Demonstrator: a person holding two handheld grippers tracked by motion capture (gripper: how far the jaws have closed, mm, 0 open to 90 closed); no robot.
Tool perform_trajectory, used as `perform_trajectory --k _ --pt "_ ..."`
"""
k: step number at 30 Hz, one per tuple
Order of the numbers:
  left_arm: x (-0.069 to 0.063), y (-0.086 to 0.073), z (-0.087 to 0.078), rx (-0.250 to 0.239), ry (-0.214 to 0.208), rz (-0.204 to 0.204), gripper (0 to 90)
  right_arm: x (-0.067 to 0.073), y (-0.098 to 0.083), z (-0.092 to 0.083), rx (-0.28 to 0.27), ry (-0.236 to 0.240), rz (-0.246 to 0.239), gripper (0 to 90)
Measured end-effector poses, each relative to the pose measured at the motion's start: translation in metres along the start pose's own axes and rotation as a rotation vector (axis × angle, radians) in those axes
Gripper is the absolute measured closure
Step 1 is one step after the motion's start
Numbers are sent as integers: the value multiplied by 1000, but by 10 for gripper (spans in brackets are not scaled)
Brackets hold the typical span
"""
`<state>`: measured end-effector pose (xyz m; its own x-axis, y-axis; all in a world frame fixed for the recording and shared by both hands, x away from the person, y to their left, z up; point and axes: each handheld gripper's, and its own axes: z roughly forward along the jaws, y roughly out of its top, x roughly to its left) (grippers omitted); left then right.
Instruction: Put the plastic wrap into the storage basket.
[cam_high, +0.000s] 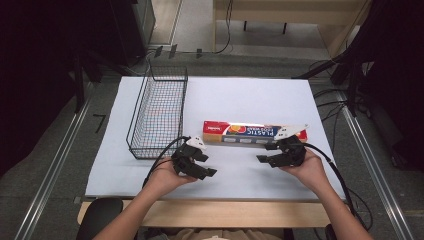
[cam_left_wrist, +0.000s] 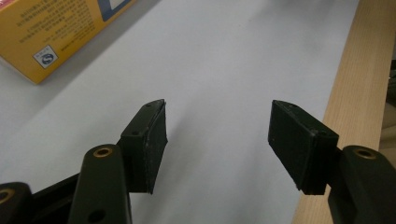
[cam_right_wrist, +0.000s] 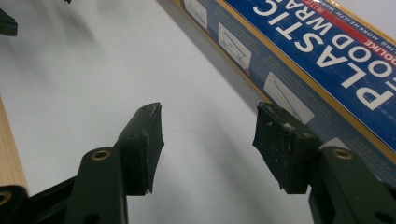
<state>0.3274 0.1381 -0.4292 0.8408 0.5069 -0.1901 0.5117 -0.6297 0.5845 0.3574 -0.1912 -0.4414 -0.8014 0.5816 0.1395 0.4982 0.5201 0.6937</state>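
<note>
A long plastic food wrap box (cam_high: 250, 133), blue, red and yellow, lies flat across the middle of the white table top (cam_high: 240, 95). My left gripper (cam_high: 209, 172) hovers near the front edge, left of the box, open with nothing between its jaws (cam_left_wrist: 217, 140). A yellow end of the box (cam_left_wrist: 51, 32) shows at the upper left of the left gripper view. My right gripper (cam_high: 261, 159) sits just in front of the box's right half, open and empty (cam_right_wrist: 208, 140). The box's blue printed face (cam_right_wrist: 327, 60) runs along the right of the right gripper view.
A black wire basket (cam_high: 159, 112) stands on the left part of the table, reaching to its far edge. The table's wooden front edge (cam_high: 225, 210) lies just behind both hands. Cables (cam_high: 345, 180) trail from the grippers. Dark equipment and floor rails flank the table.
</note>
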Motion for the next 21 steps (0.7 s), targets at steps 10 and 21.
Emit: perform_trajectory --k 10,21 --pt "2 0 -1 -8 -19 -8 398 2 -1 1 15 1 -20 429" --pt "2 0 0 1 -26 -3 394 1 -2 0 23 -14 -18 425"
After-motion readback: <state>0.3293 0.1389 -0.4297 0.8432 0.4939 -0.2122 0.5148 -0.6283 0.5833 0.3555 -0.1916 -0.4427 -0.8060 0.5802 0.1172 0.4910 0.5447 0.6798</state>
